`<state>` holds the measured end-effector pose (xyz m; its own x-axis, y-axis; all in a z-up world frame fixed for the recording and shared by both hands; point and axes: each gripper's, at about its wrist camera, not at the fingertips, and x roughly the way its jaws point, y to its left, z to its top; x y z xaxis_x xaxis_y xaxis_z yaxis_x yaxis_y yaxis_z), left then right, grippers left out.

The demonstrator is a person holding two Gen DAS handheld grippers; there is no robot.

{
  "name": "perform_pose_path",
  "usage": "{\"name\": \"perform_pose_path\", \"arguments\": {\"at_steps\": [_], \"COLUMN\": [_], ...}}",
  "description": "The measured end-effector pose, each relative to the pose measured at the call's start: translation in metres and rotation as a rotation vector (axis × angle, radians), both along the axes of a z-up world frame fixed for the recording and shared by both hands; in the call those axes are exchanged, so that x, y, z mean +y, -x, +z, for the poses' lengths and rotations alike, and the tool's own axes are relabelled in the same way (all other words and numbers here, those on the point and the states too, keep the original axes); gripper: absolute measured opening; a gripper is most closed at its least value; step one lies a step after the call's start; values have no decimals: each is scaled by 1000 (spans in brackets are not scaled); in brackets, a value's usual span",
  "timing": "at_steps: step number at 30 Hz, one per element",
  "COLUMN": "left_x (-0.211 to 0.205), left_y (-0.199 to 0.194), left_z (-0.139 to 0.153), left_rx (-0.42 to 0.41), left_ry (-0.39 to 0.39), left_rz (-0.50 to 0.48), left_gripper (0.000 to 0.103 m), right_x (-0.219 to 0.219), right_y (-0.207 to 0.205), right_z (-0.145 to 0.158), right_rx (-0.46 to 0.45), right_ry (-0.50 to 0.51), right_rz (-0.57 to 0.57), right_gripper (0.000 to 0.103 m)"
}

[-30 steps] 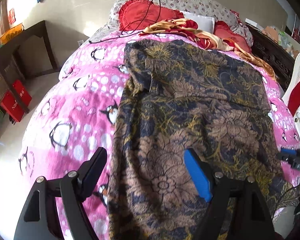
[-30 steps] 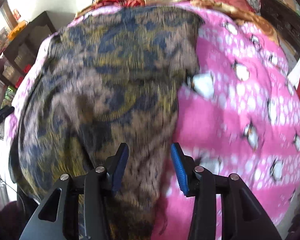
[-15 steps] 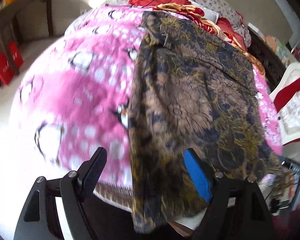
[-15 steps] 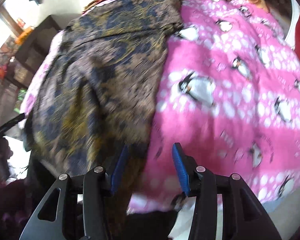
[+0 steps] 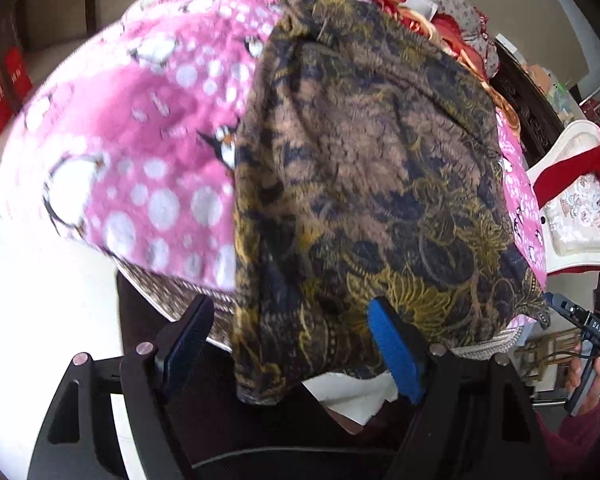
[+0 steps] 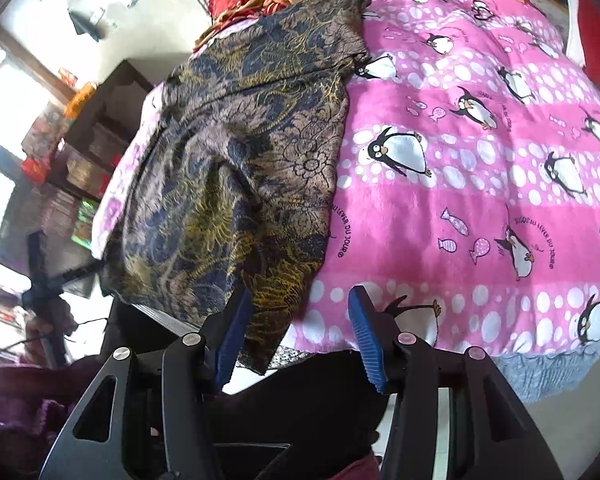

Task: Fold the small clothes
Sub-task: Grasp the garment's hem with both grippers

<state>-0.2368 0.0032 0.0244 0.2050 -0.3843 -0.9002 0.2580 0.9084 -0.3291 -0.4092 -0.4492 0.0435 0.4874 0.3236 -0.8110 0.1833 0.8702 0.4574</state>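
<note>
Now the garment [image 5: 364, 168] lies spread on the pink blanket [image 5: 148, 152], its near hem hanging over the bed's edge. Left gripper [image 5: 296, 344] jaws stand wide, straddling that hem untouched. Right gripper [image 6: 300, 332] jaws have just been opening, the hem's corner loose between them.

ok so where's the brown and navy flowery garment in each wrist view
Left wrist view: the patterned garment fills the centre and right, its lower hem hanging over the bed's near edge between the left gripper's open fingers.
Right wrist view: it lies left of centre, its lower corner beside the right gripper's left finger.
Shared landmark: the pink penguin blanket under it.
</note>
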Motion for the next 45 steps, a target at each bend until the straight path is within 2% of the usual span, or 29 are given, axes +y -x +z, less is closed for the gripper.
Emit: {"name": "perform_pose_path", "arguments": {"at_steps": [3,8,11,13,14,15,16,18,20,24,28,31,34,37,42,45], "left_x": [-2,-10,-16,-19,-20,-21,-21,-18,-13,8,27,39,38,28,24,25], "left_y": [-1,-4,-3,-2,-2,-1,-2,-1,1,1,3,-3,-5,-2,-4,-8], "left_z": [-1,-1,-5,-11,-11,-11,-13,-10,1,40,64,52,33,25,19,18], "left_rx": [-8,-2,13,25,17,7,16,18,-12,-85,-166,-131,-69,-72,-48,-42], "left_ry": [2,-4,-14,-30,-44,-60,-64,-38,-1,113,98,82,73,23,11,14], "left_rz": [8,-5,-29,-42,-45,-50,-57,-66,-77,-64,-44,-19,-9,-35,-34,-30], "left_gripper": [82,81,74,58,51,32,17,8,7,6,6,6,6,6,6,6], "right_x": [-4,0,6,9,10,11,11,13,16,16,25,31,29,28,16,8], "right_y": [1,1,0,-2,-2,-2,-1,0,1,8,15,13,5,2,2,3], "right_z": [1,-9,-21,-33,-37,-39,-40,-36,-23,13,38,26,-8,-30,-32,-33], "right_rx": [-9,18,31,56,61,51,36,12,-27,-126,-163,-105,19,88,73,59], "right_ry": [-23,-127,-212,-259,-267,-275,-275,-256,-215,-217,-188,-148,-149,-136,-234,-286], "right_rz": [-4,38,47,36,28,21,13,4,16,68,136,154,141,105,70,49], "right_gripper": [51,53,53,52,45,24,18,14,12,10,10,10,12,26,38,40]}}
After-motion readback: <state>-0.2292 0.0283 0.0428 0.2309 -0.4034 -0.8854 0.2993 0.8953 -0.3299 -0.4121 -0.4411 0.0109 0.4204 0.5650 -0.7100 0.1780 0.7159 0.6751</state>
